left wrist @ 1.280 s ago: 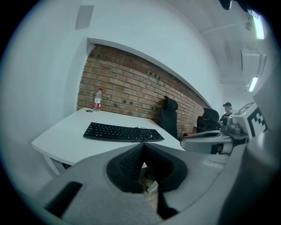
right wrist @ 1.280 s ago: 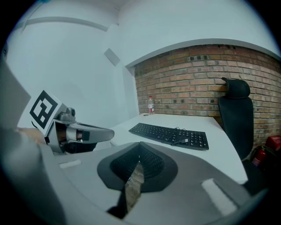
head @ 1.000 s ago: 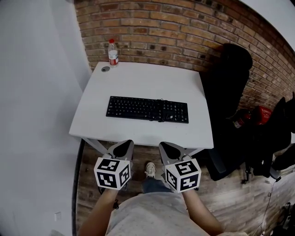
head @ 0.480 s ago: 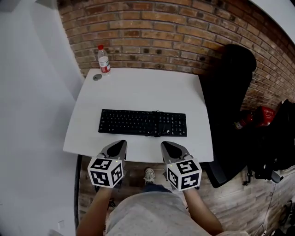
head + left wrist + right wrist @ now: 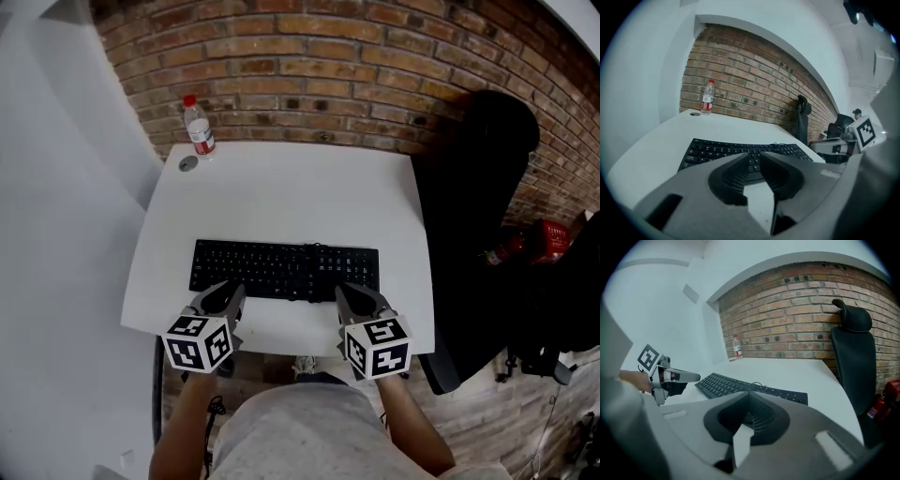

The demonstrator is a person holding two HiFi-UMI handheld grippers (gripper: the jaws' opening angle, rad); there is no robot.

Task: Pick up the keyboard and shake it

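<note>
A person is hovering two grippers at the near edge of the black keyboard (image 5: 286, 271), lying mid-frame on the white worktop (image 5: 281, 187). The jaws of the left gripper (image 5: 232, 291) are opening slightly, empty; those of the right gripper (image 5: 346, 293) are sitting closed on nothing. Next, both likely need opening wider to clamp it.

White rectangular table (image 5: 281, 187), far edge against brick wall. Black keyboard (image 5: 281, 270) lies flat on near half, long side parallel to near edge, closer to left edge than to right. Clear plastic bottle (image 5: 198, 131) with red label stands upright at far left corner. Small grey round disc (image 5: 187, 163) lies flat just beside bottle, on its near side.
</note>
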